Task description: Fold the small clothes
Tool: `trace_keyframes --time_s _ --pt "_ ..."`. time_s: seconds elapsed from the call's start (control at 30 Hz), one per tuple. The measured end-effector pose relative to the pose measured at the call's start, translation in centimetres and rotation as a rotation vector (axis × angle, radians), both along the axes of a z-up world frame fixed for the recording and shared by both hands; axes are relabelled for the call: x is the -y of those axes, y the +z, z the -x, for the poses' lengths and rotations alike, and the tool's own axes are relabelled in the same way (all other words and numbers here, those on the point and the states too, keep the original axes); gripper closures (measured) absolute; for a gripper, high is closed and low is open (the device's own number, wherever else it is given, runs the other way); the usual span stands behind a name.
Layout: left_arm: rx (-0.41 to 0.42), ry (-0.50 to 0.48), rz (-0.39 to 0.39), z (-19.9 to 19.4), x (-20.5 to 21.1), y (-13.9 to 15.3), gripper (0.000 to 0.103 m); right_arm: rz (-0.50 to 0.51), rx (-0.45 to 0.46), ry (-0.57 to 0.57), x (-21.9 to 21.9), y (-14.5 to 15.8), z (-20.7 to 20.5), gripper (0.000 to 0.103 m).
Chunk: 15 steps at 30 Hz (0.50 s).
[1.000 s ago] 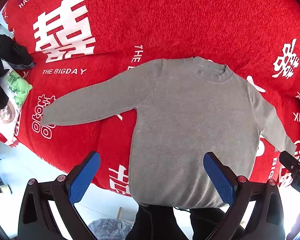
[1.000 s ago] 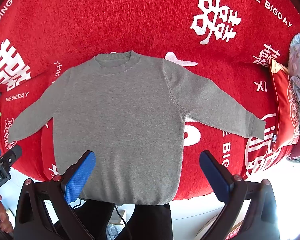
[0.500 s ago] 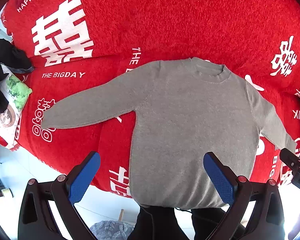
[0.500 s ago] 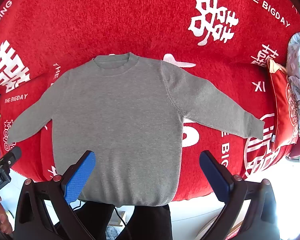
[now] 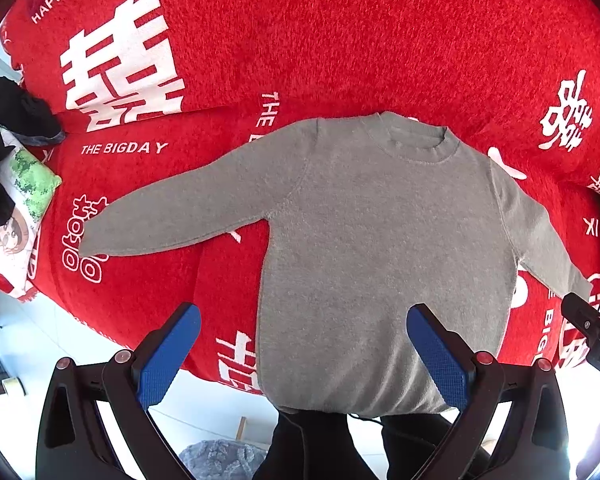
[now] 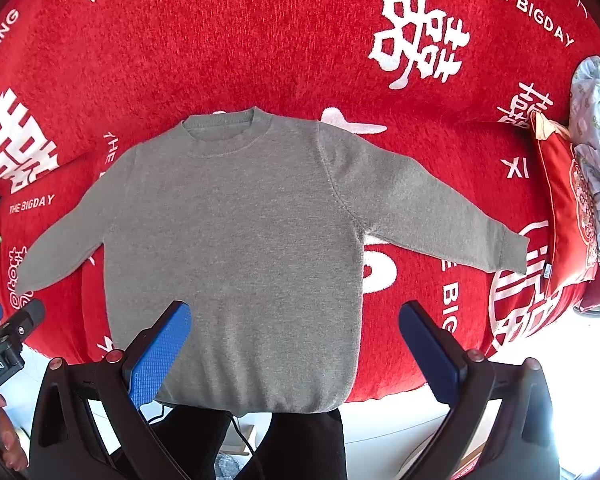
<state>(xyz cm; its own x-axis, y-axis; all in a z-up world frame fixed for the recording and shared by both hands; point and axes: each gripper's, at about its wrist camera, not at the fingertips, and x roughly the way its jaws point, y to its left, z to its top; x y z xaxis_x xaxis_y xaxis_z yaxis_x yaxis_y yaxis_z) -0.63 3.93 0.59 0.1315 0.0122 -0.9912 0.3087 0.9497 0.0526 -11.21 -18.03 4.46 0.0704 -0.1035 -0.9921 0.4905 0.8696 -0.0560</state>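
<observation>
A grey sweater (image 5: 380,248) lies flat, front up, on a red blanket (image 5: 340,40) with white lettering, collar at the far side, hem at the near edge, both sleeves stretched out left and right. The left gripper (image 5: 300,344) and the right gripper (image 6: 296,340) hover above the near hem, each with fingers spread wide, holding nothing. A red cushion (image 6: 568,208) sits far right.

Both wrist cameras look steeply down from above the near edge of the red blanket (image 5: 340,40). Left view sits left, right view sits right; both share the whole grey sweater (image 5: 380,248) (image 6: 236,248), each glimpsing the other's gripper.
</observation>
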Motion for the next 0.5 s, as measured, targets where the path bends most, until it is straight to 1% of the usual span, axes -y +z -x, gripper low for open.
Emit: trace_keyframes --time_s 0.5 --pt "-0.018 0.009 0.013 -0.07 -0.66 -0.57 0.000 0.003 0.003 -0.001 -0.34 -0.18 0.40 0.000"
